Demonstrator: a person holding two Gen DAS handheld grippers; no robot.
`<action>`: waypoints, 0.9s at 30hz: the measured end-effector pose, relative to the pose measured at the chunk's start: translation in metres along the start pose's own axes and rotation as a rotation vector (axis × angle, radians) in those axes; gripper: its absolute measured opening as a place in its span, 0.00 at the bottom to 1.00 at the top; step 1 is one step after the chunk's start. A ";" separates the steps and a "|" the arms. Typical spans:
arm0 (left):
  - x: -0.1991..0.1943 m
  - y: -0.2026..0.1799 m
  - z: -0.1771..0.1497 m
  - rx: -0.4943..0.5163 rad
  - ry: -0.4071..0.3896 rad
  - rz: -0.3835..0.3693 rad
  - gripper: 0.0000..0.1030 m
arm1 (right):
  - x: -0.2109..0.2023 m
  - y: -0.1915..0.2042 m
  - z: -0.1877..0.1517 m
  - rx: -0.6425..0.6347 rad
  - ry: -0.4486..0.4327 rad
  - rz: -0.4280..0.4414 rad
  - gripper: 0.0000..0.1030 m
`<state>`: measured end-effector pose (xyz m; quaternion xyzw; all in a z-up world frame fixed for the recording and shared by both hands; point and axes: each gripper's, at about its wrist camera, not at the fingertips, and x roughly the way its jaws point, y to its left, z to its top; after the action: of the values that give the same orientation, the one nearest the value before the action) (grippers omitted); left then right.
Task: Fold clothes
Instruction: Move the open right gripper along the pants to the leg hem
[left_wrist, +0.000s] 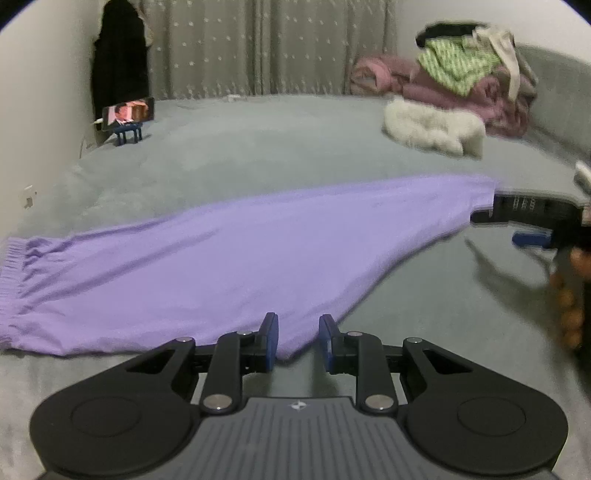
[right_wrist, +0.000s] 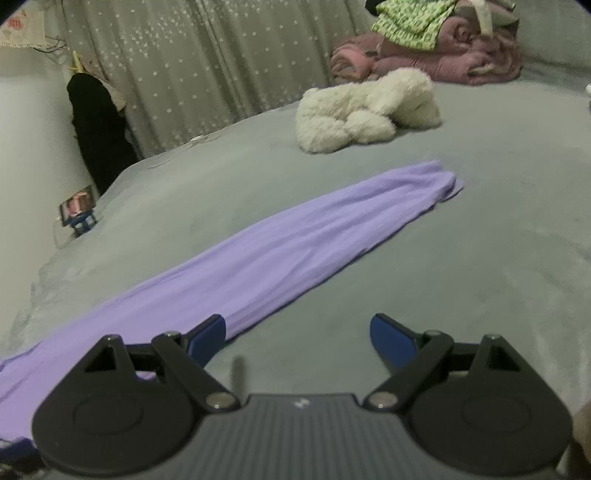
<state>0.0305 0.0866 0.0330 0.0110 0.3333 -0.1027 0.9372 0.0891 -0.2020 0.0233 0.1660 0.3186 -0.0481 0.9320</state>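
The long purple soft cloth pants lie flat on the big grey fuzzy bed cover, stretched across it. The stretchy waist end sits at one end and the thin leg end at the other.

The left gripper hangs over the near edge of the purple pants, with its blue fingers a little apart and nothing between them. The right gripper is just beside the pants, its blue fingers spread wide and empty. A hand holds its handle.

Beyond the pants lies a white fluffy bundle. Behind that bundle is a pile of pink blankets with a green checked cloth on top. Far off past the pants, a small phone on a blue stand sits by the wall. A grey curtain with little white dots hangs behind the bed.
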 end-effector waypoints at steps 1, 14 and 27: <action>-0.002 0.003 0.002 -0.009 -0.007 0.005 0.23 | -0.001 0.002 0.000 -0.009 -0.009 -0.014 0.87; 0.021 0.024 -0.004 -0.115 0.061 -0.003 0.23 | 0.008 0.105 -0.040 -0.481 -0.012 0.173 0.74; 0.017 0.026 0.003 -0.115 0.088 -0.004 0.23 | 0.060 -0.034 0.047 0.071 -0.079 -0.175 0.74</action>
<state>0.0503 0.1091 0.0236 -0.0391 0.3795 -0.0845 0.9205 0.1567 -0.2490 0.0120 0.1685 0.2931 -0.1470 0.9295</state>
